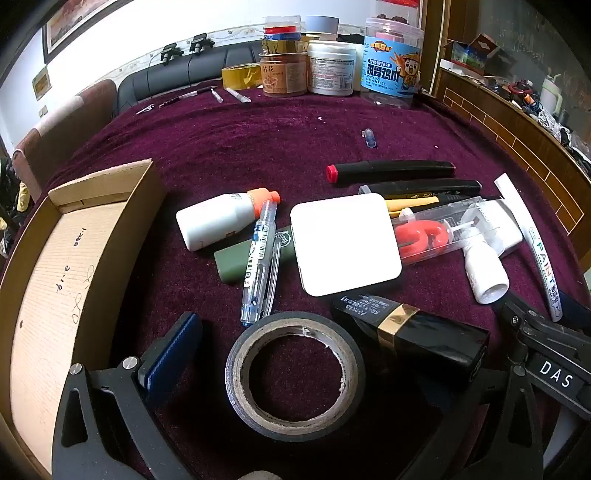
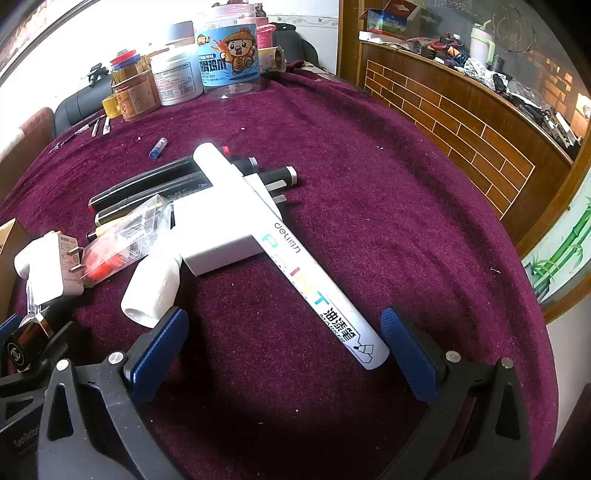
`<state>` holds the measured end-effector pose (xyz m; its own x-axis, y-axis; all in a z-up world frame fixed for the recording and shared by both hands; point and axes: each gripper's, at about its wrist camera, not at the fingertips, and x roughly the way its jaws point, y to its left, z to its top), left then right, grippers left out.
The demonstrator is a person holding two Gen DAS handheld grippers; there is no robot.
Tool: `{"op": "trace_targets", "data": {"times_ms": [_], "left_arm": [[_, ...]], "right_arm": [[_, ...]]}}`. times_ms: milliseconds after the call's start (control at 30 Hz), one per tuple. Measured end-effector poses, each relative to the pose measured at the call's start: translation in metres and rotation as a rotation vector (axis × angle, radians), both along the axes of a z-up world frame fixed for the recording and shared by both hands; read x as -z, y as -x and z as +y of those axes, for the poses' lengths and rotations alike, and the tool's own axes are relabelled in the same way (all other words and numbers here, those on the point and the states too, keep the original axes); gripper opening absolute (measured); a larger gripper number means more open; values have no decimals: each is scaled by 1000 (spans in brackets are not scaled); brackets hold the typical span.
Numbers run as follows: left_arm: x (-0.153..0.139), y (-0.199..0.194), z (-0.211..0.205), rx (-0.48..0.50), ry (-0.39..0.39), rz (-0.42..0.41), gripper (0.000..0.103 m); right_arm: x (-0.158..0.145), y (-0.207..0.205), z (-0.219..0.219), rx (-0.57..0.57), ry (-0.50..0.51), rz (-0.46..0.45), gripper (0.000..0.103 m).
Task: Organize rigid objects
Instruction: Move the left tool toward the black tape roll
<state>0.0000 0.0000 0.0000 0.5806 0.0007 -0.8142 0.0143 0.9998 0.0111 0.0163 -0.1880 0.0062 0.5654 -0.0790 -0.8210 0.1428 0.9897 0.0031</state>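
Between the open right tongs (image 2: 284, 347) lies the paint marker (image 2: 295, 254), untouched.

1. The desk (image 1: 229, 140) is covered in a deep maroon velvety cloth, a bit fuzzy and speckled with white crumbs.
2. Behind it there's a black padded leather sofa back (image 1: 177, 70) and a brown upholstered chair (image 1: 55, 125) off to the left.
3. The white wall (image 1: 155, 26) carries a patterned border strip and a dark framed picture (image 1: 74, 18); light blows out bright there.
4. On the right runs a wooden brick-patterned counter (image 2: 461, 122), its top piled with clutter.
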Motion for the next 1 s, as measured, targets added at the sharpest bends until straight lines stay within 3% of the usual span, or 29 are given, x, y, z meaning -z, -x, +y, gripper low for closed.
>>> {"op": "trace_targets", "data": {"times_ms": [533, 700, 1000], "left_arm": [[0, 0, 0, 2, -1, 3, 102], [-1, 12, 1, 5, 11, 84, 101], [-1, 30, -1, -9, 4, 57, 102]], "right_arm": [[0, 0, 0, 0, 0, 1, 103], [0, 0, 0, 0, 0, 1, 103], [-1, 0, 0, 0, 0, 1, 103]]}}
